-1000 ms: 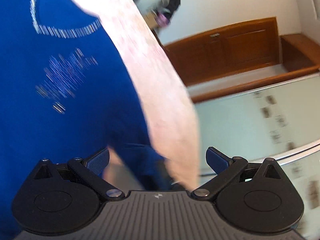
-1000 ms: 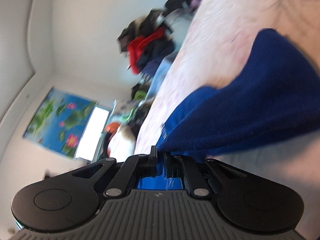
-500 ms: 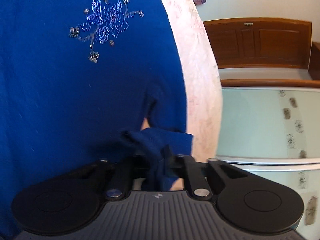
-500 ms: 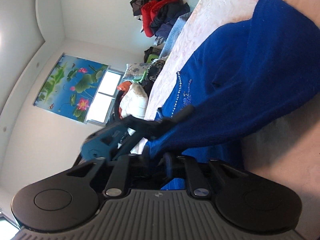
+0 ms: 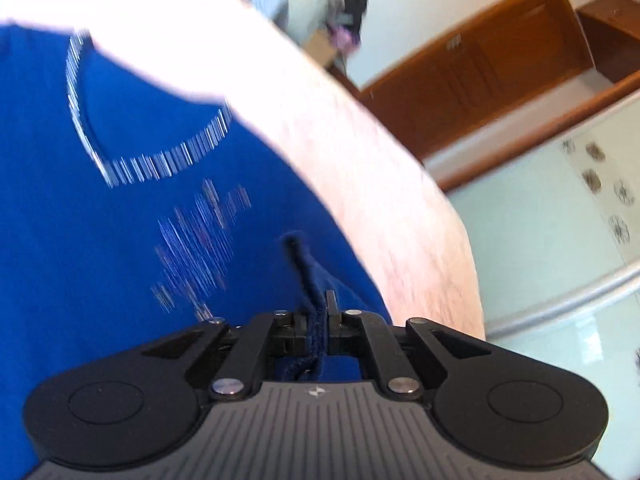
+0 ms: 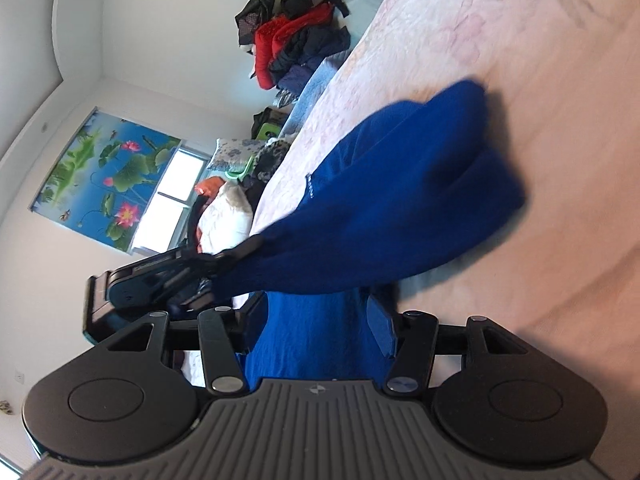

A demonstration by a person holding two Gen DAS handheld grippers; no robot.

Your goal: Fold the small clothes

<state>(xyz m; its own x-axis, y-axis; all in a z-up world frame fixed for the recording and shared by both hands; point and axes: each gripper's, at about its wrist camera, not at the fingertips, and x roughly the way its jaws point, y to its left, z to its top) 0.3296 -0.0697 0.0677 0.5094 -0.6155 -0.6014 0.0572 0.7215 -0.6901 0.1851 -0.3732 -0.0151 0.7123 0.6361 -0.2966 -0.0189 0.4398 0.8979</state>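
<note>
- While your left gripper (image 5: 318,320) has its jaws pressed together on a bunched edge of the blue top (image 5: 100,248), treat that pinch as your only hold on the cloth and keep it firm.
- Your right gripper (image 6: 316,320) is opening at this moment; blue fabric lies between its fingers, but the pads no longer press on it. Let it spread fully before you draw it back, so no pad drags the cloth along.
- The blue top lies on the pink bedspread (image 6: 500,60), with one part lifted toward the left gripper (image 6: 160,280), which shows just left of the right gripper in the right wrist view.
- Judging from this, you are handing the edge across to fold it over. Carry it low over the bedspread so the fold lands flat.
- Watch the beaded neckline (image 5: 152,164), which sits beyond the left gripper: keep it square to the bedspread's edge.
- The pile of clothes (image 6: 296,40) sits at the far end of the bedspread, well apart; keep the top clear of it.
</note>
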